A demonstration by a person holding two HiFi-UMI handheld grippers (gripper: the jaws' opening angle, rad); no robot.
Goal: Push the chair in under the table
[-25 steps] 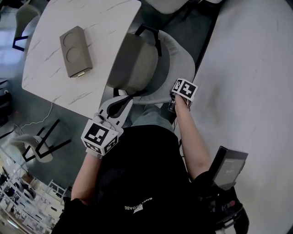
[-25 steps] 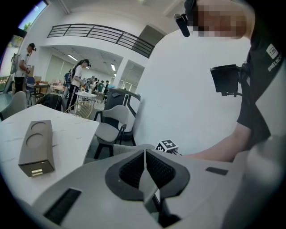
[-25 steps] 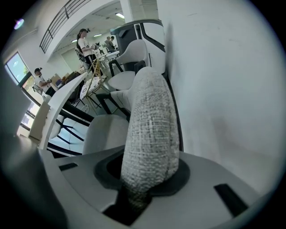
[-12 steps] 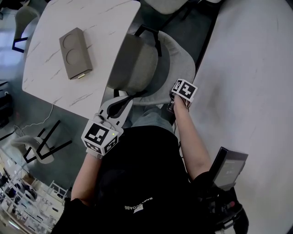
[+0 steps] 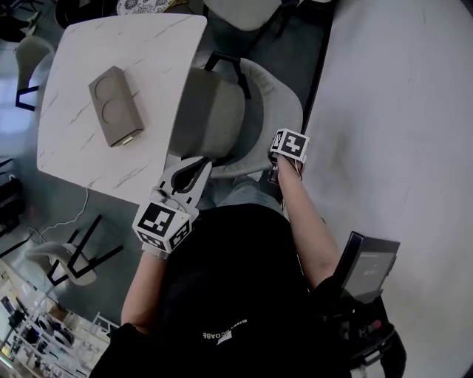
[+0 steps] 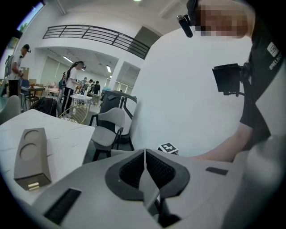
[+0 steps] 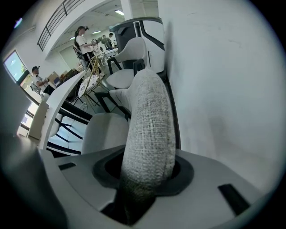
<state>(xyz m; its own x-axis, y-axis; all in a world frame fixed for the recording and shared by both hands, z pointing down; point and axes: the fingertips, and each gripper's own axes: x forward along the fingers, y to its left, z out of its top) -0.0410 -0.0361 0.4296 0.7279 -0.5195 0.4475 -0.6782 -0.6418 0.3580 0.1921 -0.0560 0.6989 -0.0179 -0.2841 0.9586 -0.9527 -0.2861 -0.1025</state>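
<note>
A grey fabric chair (image 5: pixel 222 111) stands with its seat partly under the white marble table (image 5: pixel 148 66). The curved backrest (image 5: pixel 277 96) faces me. My right gripper (image 5: pixel 275 171) points steeply down over the backrest's right rim. In the right gripper view the woven rim (image 7: pixel 149 116) runs between the jaws of that gripper (image 7: pixel 145 172), which are opening, with a dark gap beside the fabric. My left gripper (image 5: pixel 194 168) sits at the backrest's left end, close to the table edge. Its jaws (image 6: pixel 145 167) are shut with nothing between the pads.
A grey box with two round recesses (image 5: pixel 114 105) lies on the table. A big white curved wall (image 5: pixel 399 111) fills the right side. Other chairs stand beyond the table (image 5: pixel 236 11) and at lower left (image 5: pixel 63 251). Several people stand far off (image 6: pixel 71 85).
The head view has shifted a little, so table and chair sit further left in the frame. Both grippers keep their places at the backrest.
</note>
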